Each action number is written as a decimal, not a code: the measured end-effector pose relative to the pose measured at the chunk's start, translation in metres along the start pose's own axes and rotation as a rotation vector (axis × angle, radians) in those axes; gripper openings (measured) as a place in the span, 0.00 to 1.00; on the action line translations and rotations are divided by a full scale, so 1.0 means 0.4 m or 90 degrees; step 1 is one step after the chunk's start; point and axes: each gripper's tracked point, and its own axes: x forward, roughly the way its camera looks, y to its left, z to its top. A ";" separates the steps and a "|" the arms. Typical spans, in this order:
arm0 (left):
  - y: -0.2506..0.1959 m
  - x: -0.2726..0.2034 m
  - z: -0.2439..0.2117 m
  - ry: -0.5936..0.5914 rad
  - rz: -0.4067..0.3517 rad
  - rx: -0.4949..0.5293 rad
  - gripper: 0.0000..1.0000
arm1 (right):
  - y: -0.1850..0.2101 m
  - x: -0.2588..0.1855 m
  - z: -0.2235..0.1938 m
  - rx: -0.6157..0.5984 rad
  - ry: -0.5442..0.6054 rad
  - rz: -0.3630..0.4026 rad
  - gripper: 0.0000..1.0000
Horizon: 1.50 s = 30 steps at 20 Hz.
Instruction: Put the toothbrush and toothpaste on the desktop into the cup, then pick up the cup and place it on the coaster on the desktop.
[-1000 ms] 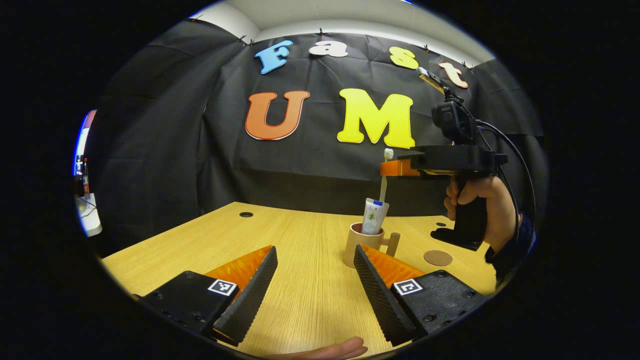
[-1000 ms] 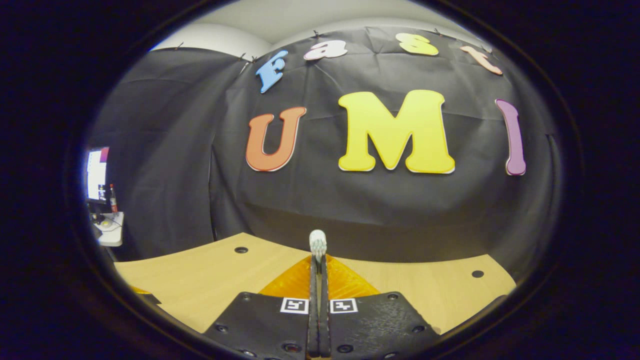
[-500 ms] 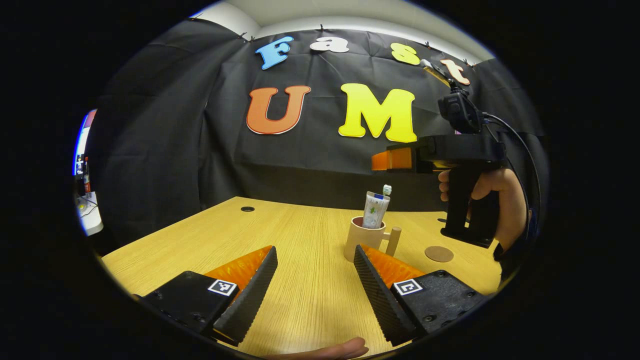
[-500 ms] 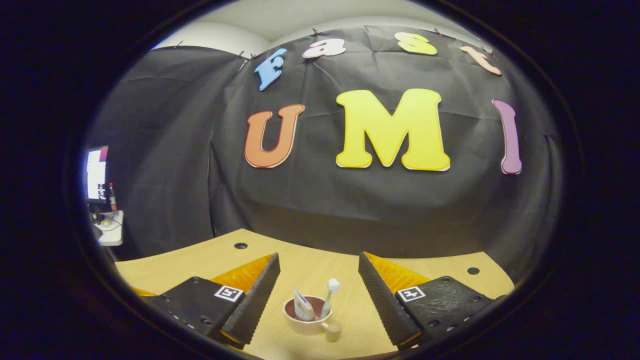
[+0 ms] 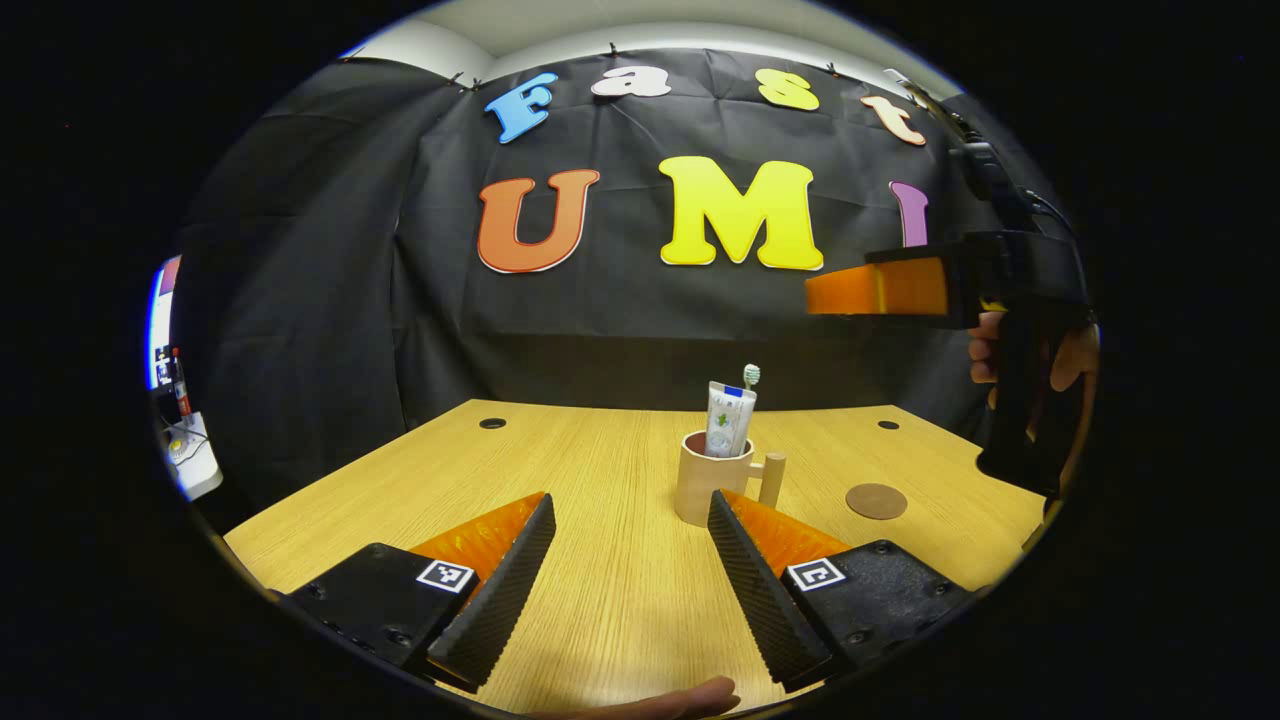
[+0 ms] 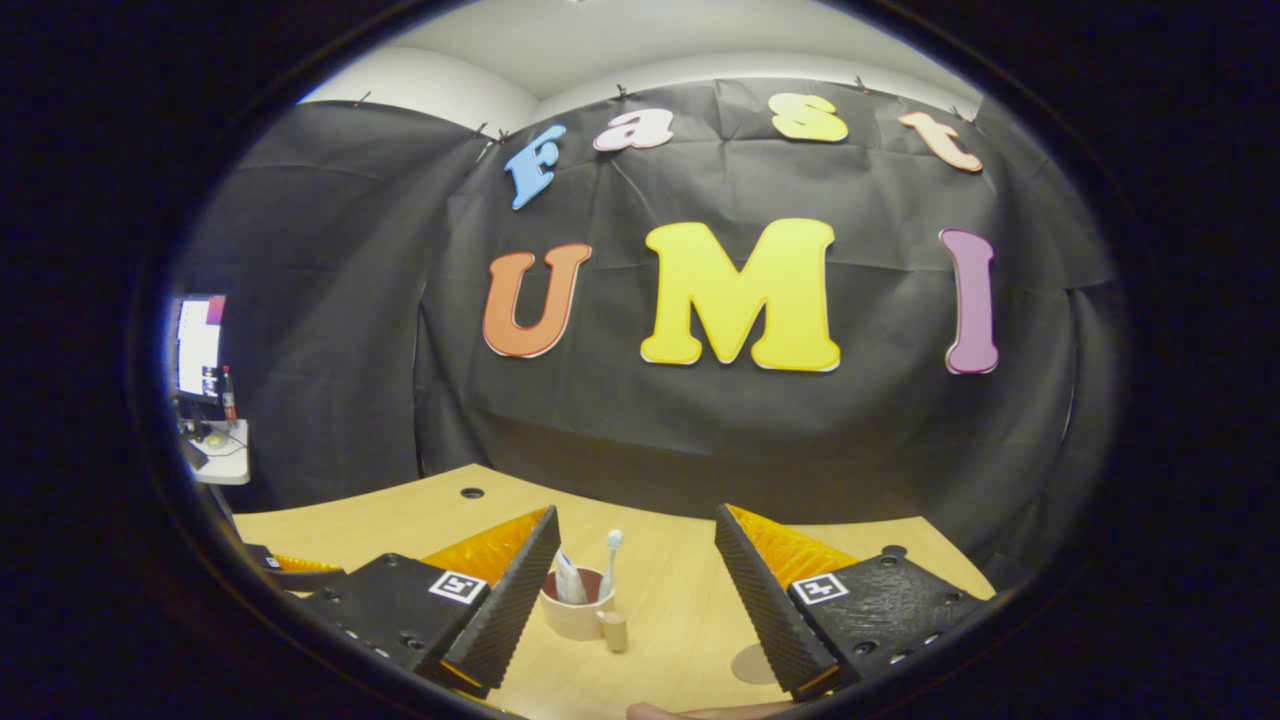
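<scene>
Toothbrush (image 5: 750, 377) shows little more than its bristled head above the toothpaste (image 5: 727, 420) in the left gripper view; its handle is sunk in the cup (image 5: 712, 490), and the tube's lower end is hidden there too. Both stand upright in the cup, which sits on the desktop (image 5: 600, 590) with its handle turned toward the coaster (image 5: 877, 501); the coaster lies flat, near the cup but apart from it. My left gripper (image 5: 630, 575) hangs low over the wood with its fingers spread wide and nothing between them, and the cup's base sits just past the tip of one finger. My right gripper (image 6: 630, 590) is spread wide and empty as well, held high; from the left gripper view it juts in at the edge, partly cut off, with my hand (image 5: 1060, 355) around its grip. In the right gripper view the cup (image 6: 575, 612) stands between its fingers far below, and the coaster (image 6: 752, 662) is half covered by one finger. Bare wood stretches around the cup toward the table's far edge.
</scene>
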 end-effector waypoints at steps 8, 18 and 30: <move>-0.064 0.023 0.051 0.080 0.028 -0.094 0.98 | -0.214 -0.249 0.012 0.007 -0.046 -0.061 0.95; -0.096 0.158 0.267 0.167 0.116 -0.036 0.95 | -0.366 -0.490 -0.023 0.011 -0.090 -0.132 0.96; -0.257 0.196 0.114 0.503 0.194 -0.133 0.94 | -0.379 -0.566 -0.036 0.018 -0.093 -0.091 0.95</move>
